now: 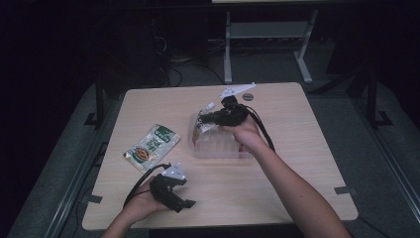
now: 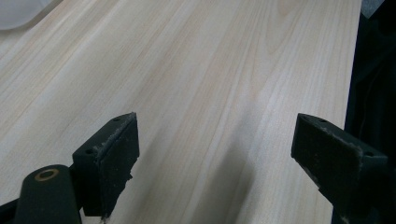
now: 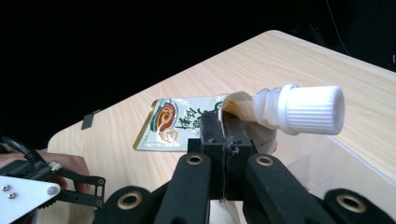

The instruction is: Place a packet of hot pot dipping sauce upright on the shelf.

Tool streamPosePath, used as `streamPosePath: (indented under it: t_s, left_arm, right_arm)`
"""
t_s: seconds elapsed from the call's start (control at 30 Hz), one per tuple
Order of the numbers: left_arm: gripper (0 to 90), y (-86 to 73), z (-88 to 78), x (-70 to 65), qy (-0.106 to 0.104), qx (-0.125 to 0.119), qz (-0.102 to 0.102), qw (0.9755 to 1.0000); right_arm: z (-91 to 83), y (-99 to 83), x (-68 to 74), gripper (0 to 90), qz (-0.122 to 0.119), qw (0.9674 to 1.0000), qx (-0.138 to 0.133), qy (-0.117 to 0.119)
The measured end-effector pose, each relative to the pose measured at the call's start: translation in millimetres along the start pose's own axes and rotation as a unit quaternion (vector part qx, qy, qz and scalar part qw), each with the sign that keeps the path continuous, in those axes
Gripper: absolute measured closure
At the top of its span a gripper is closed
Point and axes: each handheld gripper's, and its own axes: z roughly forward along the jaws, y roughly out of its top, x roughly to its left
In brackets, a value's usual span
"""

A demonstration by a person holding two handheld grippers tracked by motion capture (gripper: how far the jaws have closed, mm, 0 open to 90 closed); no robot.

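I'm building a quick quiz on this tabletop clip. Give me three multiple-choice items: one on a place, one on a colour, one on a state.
1. Where does the flat sauce packet lie?
A. on the table beside the clear tub
B. inside the tub
C. on the floor

2. What colour is the cap of the spouted pouch?
A. red
B. white
C. black

3. How does the left gripper stand?
A. shut on the packet
B. shut on nothing
C. open, nothing between

Key: 1 A, it lies on the wood left of the clear tub; 2 B, the ribbed cap is white; 3 C, its jaws stand wide over bare table.
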Motion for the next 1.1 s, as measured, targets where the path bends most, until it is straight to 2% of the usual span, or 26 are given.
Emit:
streamPosePath:
  t_s: [0.17, 0.2, 0.63, 0.77, 0.87, 0.97, 1.03, 1.1]
  left_arm:
    - [14.8, 0.0, 0.1, -0.2, 0.0, 0.0, 0.0, 1.0]
    - [14.8, 0.0, 0.1, -0.2, 0.0, 0.0, -0.001, 1.0]
    - [14.8, -0.2, 0.3, -0.3, -0.002, 0.004, -0.002, 1.0]
    - [14.8, -0.4, 0.5, -0.7, -0.002, 0.005, -0.002, 1.0]
    - [14.8, -0.2, -0.2, -0.5, -0.001, 0.007, -0.002, 1.0]
    - [14.8, 0.0, -0.6, -0.2, 0.0, 0.008, 0.0, 1.0]
    - [14.8, -0.5, 0.3, -0.2, -0.002, 0.003, -0.002, 1.0]
    - [14.8, -0.4, 0.3, 0.0, -0.001, 0.002, -0.002, 1.0]
  right_arm:
    - [4.5, -2.2, 1.2, 89.4, -0.004, 0.9999, 0.007, -0.008]
    - [5.3, -2.7, 2.3, 89.4, 0.003, 0.9999, 0.007, -0.007]
    - [18.6, -12.7, 4.3, 88.3, 0.008, 0.9989, 0.038, -0.027]
    - [20.7, -13.5, 5.0, 86.5, 0.008, 0.9989, 0.039, -0.026]
    - [18.5, -11.5, 6.2, 85.5, 0.01, 0.9993, 0.027, -0.024]
    - [12.7, -8.4, 7.1, 82.2, 0.006, 0.9996, 0.015, -0.024]
    - [7.5, -7.4, 7.1, 76.6, 0.001, 0.9996, 0.012, -0.026]
    - [2.0, -7.0, 8.7, 69.9, 0.005, 0.9996, 0.012, -0.027]
